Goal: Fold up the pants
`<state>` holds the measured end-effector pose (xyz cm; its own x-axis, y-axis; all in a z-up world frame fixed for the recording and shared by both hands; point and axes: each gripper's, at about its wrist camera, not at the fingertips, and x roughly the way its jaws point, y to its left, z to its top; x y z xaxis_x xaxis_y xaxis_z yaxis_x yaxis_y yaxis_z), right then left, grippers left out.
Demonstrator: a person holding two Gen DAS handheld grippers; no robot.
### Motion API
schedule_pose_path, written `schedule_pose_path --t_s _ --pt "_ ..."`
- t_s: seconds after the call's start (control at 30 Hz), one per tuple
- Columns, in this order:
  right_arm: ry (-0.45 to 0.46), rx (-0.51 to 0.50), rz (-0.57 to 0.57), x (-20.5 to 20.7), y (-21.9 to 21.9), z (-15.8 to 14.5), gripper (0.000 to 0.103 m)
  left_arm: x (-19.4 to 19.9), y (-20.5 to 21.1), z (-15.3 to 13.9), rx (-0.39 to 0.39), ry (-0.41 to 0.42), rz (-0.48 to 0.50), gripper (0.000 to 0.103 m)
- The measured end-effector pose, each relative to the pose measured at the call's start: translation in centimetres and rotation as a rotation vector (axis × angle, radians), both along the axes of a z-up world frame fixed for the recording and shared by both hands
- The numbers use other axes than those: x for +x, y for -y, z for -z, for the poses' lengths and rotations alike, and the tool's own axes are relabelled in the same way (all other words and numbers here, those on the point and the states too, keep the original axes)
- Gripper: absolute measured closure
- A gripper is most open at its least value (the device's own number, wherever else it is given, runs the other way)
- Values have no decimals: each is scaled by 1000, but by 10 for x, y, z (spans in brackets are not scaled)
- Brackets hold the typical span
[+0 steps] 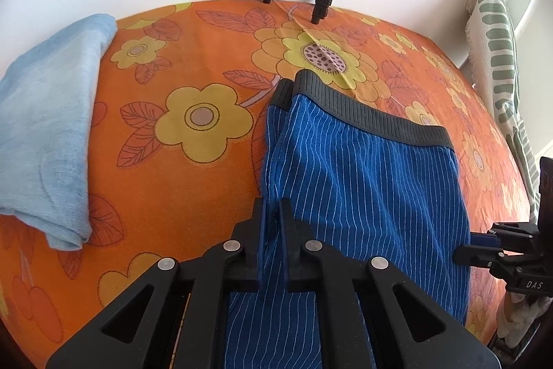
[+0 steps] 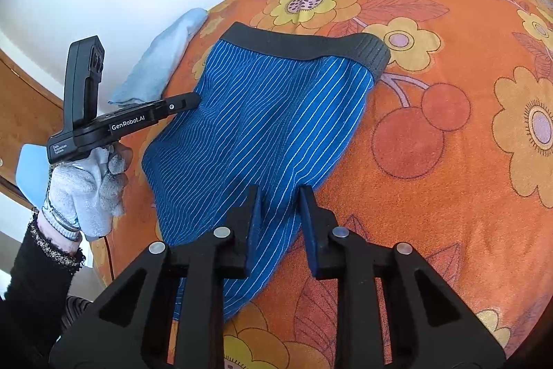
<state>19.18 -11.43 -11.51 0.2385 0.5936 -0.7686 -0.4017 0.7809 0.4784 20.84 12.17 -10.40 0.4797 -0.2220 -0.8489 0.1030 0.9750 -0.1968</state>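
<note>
The left gripper (image 1: 271, 217) is pinched tight on the left edge of the blue striped pants (image 1: 363, 175), cloth visible between its pads. The right gripper (image 2: 278, 213) straddles the opposite edge with a narrow gap; whether its pads press the cloth yet, I cannot tell. The pants lie flat on the orange flowered bedcover (image 2: 449, 161), long axis running away from both grippers toward the dark waistband (image 2: 304, 45), which is the far end.

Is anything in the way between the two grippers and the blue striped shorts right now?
Nothing visible. The left gripper is already shut on the near edge of the blue striped shorts. The right gripper straddles the other edge, jaws apart. The light blue cloth lies off to the side.
</note>
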Motion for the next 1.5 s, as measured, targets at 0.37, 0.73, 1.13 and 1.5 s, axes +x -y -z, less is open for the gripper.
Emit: schedule_pose_path --t_s 0.37,0.73,1.13,1.5 --pt "-26 21 13 -1 -1 2 94 -1 -5 2 -39 12 -30 99" --pt "-18 57 16 -2 3 -4 97 -8 -19 -16 -179 42 -79 99" --pt "-5 63 23 -3 7 -8 97 -11 -10 -16 -111 42 -52 100" --pt "-7 52 16 -2 7 -7 97 -6 -1 -5 -11 8 -23 76"
